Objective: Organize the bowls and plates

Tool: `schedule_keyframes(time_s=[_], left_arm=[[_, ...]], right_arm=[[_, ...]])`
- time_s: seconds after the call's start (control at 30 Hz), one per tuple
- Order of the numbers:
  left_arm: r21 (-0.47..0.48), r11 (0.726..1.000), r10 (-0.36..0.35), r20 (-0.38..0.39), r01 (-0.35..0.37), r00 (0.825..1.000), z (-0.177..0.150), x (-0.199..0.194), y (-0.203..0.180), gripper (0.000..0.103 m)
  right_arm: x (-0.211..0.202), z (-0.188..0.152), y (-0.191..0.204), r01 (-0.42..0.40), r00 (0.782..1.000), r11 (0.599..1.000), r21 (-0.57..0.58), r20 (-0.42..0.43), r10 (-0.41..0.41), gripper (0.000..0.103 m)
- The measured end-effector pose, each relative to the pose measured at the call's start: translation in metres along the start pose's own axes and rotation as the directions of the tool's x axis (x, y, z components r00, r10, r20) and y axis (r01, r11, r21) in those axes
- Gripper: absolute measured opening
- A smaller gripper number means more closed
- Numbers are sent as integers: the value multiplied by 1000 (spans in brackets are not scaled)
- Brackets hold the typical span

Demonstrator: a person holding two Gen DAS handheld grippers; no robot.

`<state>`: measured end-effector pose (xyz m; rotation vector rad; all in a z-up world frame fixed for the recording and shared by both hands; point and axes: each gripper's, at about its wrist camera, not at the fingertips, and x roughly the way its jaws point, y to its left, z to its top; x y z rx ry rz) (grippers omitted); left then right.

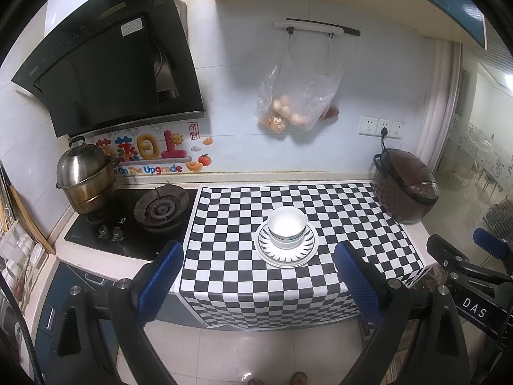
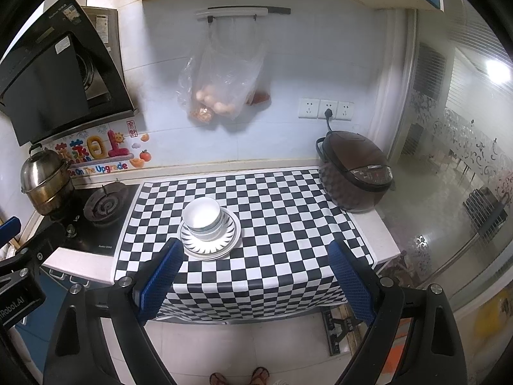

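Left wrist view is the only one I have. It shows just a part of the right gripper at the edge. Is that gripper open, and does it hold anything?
Observer: The right gripper is open, with its fingers wide apart and nothing between them.
Operator: Where is it compared with the bowls?
Observer: In the right wrist view the bowls, stacked on the plates, sit just beyond the tip of one finger, the one on the left in that view. They are not in the gap between the fingers.
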<state>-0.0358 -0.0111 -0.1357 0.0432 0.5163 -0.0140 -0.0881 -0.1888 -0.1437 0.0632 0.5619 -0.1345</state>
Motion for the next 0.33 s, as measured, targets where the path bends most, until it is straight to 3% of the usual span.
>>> schedule_keyframes(time_s=[0.33], left_arm=[[6, 1000, -6, 2, 6, 1000, 0, 1, 0, 96]], right_arm=[[0, 0, 1, 7, 1000, 1000, 8, -5, -7, 93]])
